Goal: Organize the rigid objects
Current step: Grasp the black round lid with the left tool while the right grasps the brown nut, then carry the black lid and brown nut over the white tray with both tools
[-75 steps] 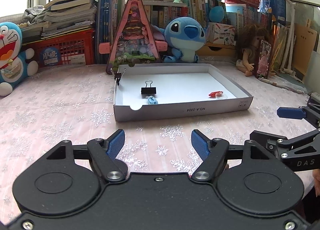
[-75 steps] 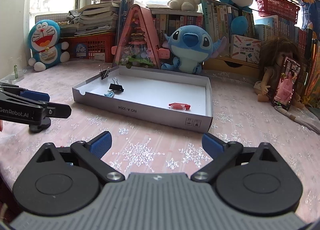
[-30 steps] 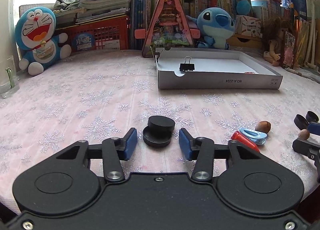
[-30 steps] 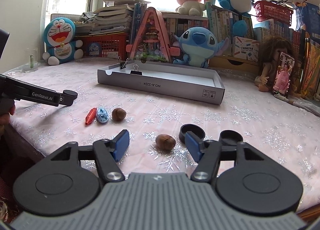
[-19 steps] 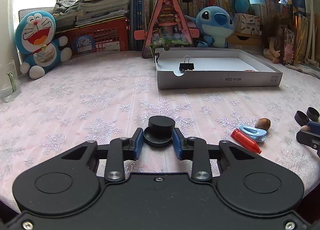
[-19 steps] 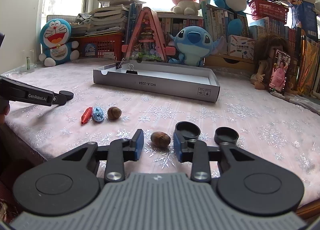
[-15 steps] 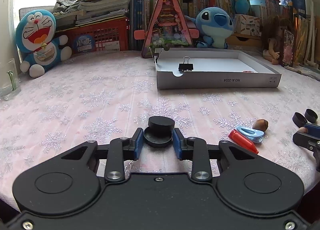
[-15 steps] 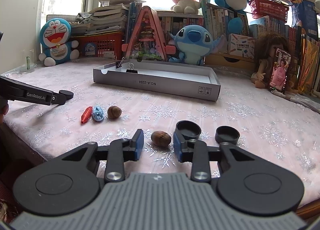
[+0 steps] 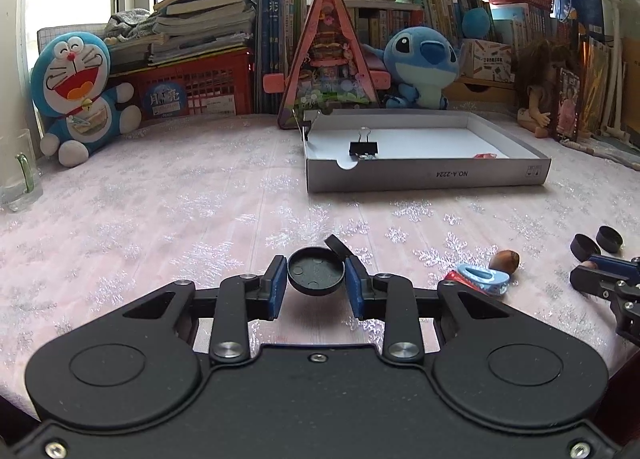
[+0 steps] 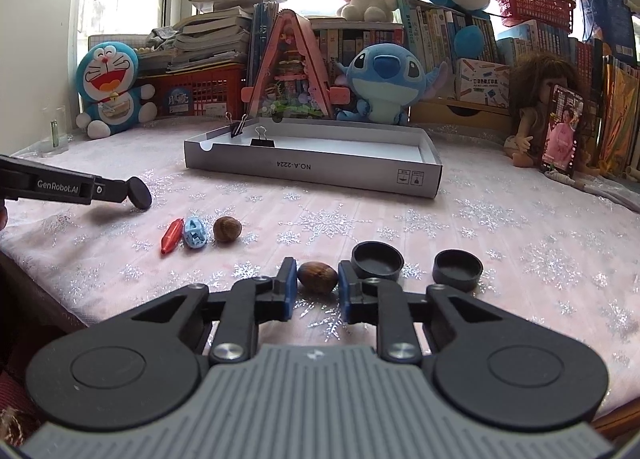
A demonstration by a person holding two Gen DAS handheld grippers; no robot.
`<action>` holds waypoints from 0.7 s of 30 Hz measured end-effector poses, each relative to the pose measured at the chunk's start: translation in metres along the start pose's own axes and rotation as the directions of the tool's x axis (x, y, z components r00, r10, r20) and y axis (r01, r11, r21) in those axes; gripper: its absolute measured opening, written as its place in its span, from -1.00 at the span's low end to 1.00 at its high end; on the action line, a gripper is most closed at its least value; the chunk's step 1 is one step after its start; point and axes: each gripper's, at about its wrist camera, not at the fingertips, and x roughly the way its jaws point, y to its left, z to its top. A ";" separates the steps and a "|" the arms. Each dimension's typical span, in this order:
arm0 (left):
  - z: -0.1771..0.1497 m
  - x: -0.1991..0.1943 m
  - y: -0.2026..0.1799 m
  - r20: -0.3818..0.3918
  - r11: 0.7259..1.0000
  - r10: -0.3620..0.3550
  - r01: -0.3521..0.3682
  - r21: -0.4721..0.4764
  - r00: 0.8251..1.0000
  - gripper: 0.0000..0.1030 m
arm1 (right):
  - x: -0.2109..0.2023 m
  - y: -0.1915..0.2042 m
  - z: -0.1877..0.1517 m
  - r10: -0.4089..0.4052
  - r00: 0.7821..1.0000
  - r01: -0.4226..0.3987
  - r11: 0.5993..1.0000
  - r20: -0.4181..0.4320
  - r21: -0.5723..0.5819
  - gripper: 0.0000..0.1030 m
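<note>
Pick-up step, both hands. My left gripper (image 9: 316, 281) pinches a black cap (image 9: 316, 271), lifted off the worktop (image 9: 160, 219), a second cap (image 9: 336, 246) leaning behind it. My right gripper (image 10: 318, 285) is pressed onto a brown nut (image 10: 317, 277) still on the cloth. Next, I'd say: lift both, carry to the white tray (image 10: 312, 171), release inside.

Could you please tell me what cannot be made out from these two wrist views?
- Small red item in the box: left wrist view, half hidden by the front wall.
- Right gripper: left wrist view, cut off by the edge.
- Second black cap: left wrist view, mostly behind the held black cap.
</note>
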 end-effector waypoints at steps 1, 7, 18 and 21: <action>-0.001 0.001 0.000 -0.012 1.000 -0.012 0.012 -0.002 1.000 -0.43 | 0.000 0.000 0.000 -0.001 1.000 0.001 1.000 -0.001 0.001 -0.49; -0.009 0.003 -0.004 -0.032 1.000 -0.022 0.022 0.009 0.999 -0.43 | -0.001 -0.001 0.000 -0.005 1.000 0.005 1.000 0.000 0.006 -0.49; -0.001 -0.009 -0.011 0.004 0.999 -0.048 0.048 0.005 0.999 -0.43 | -0.003 -0.001 0.005 -0.007 1.000 0.006 1.000 0.021 0.011 -0.49; 0.003 -0.014 -0.014 0.020 0.998 -0.062 0.062 0.009 0.998 -0.43 | -0.003 -0.002 0.009 -0.010 0.999 0.009 1.000 0.033 0.014 -0.49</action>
